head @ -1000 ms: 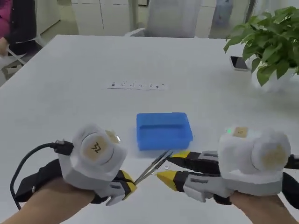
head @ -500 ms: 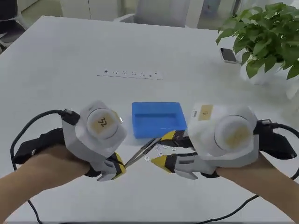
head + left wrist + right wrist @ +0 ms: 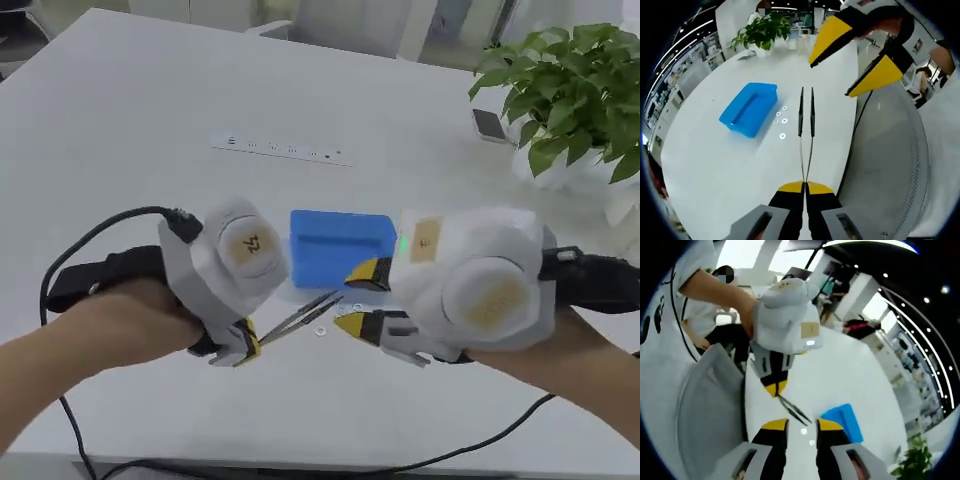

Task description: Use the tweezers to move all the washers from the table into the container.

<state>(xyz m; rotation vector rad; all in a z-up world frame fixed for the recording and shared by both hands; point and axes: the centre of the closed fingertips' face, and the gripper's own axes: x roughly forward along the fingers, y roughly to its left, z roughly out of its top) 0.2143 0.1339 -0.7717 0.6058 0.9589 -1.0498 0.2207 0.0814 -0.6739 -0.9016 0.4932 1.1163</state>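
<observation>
Five or so small flat silver washers (image 3: 784,120) lie loose on the white tabletop (image 3: 715,165), just beside the shallow blue plastic rectangular container (image 3: 749,109), left of centre in the left gripper view. Container's inside reads plain blue and looks empty, no washer in it, so the task is prob. at its start.

At the bottom of that view the left tongs (image 3: 804,187) are clamped tight on the back end of the thin metal tweezers (image 3: 806,125). These stick fwd w/ tips slightly apart, near the washers, nothing between them. Gripped by the rear, I'd say, so the arms are free to be squeezed.

Upper right of that view, the right tongs (image 3: 829,79) gape wide and carry nothing. They sit either side of the tweezers' front end, likely placed to pinch the arms onto a washer. Can't tell if they touch the tweezers.
</observation>
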